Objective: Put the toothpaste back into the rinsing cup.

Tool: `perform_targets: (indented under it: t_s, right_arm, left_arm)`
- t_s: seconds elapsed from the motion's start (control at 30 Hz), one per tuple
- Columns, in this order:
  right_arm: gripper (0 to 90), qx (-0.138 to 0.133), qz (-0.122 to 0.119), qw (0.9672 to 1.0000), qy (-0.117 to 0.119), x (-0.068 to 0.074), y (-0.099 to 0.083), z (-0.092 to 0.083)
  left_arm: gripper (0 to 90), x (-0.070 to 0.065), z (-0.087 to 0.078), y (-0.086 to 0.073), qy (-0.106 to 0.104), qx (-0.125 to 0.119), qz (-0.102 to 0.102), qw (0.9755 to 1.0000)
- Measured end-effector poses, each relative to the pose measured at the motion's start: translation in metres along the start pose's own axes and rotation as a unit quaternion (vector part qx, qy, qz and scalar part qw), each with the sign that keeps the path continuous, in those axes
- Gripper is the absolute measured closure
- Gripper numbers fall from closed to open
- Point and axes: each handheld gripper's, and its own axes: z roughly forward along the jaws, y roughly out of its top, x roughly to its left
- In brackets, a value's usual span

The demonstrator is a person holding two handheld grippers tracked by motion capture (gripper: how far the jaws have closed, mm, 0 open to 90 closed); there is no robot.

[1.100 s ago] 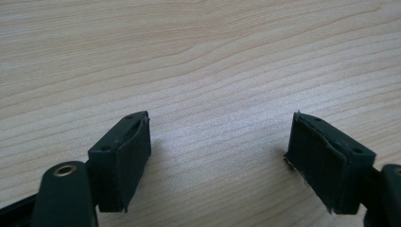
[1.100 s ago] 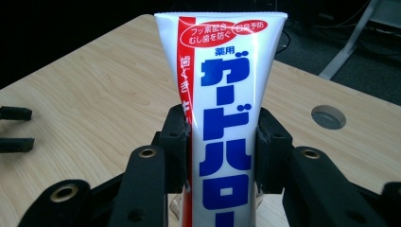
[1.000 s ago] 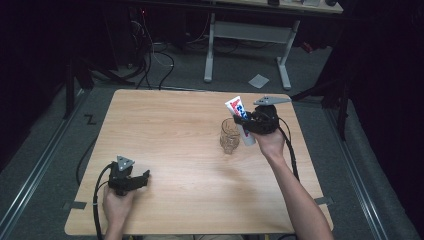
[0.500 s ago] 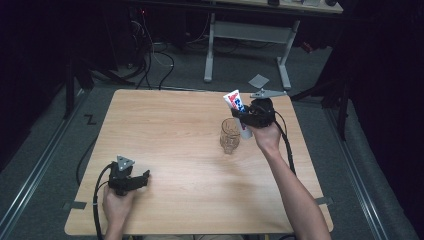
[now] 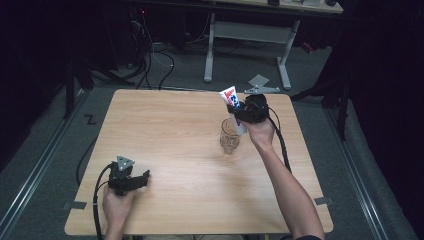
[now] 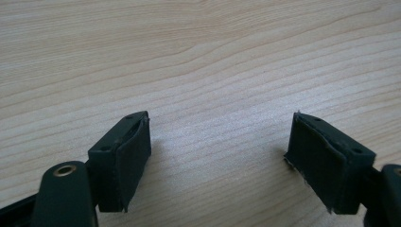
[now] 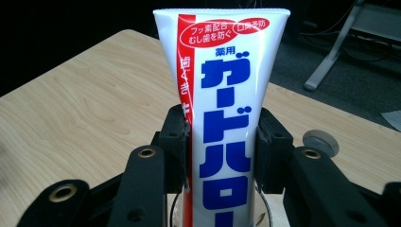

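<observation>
Toothpaste tube (image 7: pixel 222 118) — clamped upright in my right claw (image 5: pixel 242 111), above the glass (image 5: pixel 230 136) on the desk (image 5: pixel 165 130). My left claw (image 6: pixel 217 161) — spread wide, nothing between, near the desk's front edge.

Toothpaste tube (image 7: pixel 222 118), white with a red side stripe: big blue Japanese lettering running down it reads ガードハロー. Above that, small blue 薬用. Top line in red reads フッ素配合, next line むし歯を防ぐ, and beside them a boxed 口臭予防. White characters on the red stripe (image 7: pixel 185 71) are too small to read. From the high view the tube (image 5: pixel 231 98) print is illegible.
</observation>
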Motion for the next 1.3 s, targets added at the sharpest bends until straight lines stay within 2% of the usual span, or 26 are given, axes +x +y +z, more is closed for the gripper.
perform_targets:
  t_s: [0.4,0.57,1.17,1.3]
  right_arm:
    - [62.2,0.001,0.001,0.9999,-0.016,-0.002,-0.002,0.014]
    - [62.0,0.005,-0.006,0.9997,-0.023,-0.002,-0.003,0.019]
    - [61.7,0.014,-0.010,0.9994,-0.030,-0.004,-0.008,0.029]
    - [61.5,0.016,-0.004,0.9995,-0.028,-0.005,-0.011,0.032]
  left_arm:
    - [22.5,0.000,0.000,0.000,0.000,0.000,0.000,1.0000]
    - [22.5,0.000,0.000,0.000,0.000,0.000,0.000,1.0000]
    - [22.5,0.000,0.000,0.000,-0.001,-0.001,0.001,1.0000]
    - [22.4,0.000,0.000,0.000,-0.001,-0.001,0.001,1.0000]
